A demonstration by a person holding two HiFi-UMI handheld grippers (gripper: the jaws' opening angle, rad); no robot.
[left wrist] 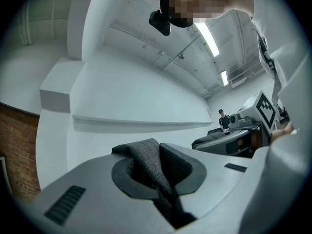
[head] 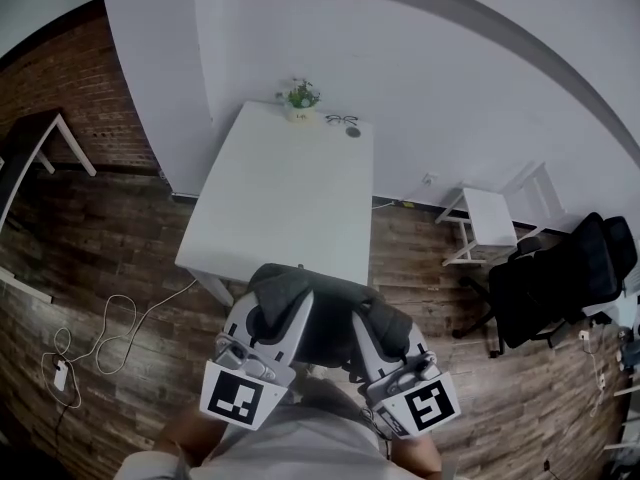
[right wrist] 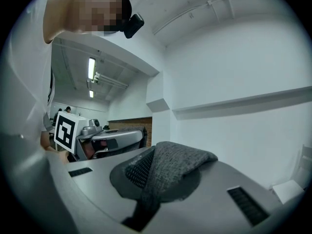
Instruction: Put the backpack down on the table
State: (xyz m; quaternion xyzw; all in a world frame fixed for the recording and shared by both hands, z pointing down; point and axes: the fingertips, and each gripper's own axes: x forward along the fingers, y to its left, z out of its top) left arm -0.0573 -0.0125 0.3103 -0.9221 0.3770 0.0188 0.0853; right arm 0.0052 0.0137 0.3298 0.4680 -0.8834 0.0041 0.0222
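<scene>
A dark grey backpack (head: 335, 318) hangs in the air between my two grippers, just in front of the near end of the white table (head: 290, 193). My left gripper (head: 284, 306) is shut on a fold of its grey fabric (left wrist: 148, 162), pinched between the jaws of this gripper (left wrist: 158, 174). The right gripper (head: 373, 320) is shut on another fold of the woven fabric (right wrist: 173, 167), which bulges over its tips (right wrist: 156, 182). Most of the pack's body is hidden under the grippers in the head view.
A small potted plant (head: 300, 96) and a pair of glasses (head: 341, 120) sit at the table's far end. A white stool (head: 490, 218) and a black office chair (head: 560, 278) stand to the right. A cable (head: 100, 333) lies on the floor at left.
</scene>
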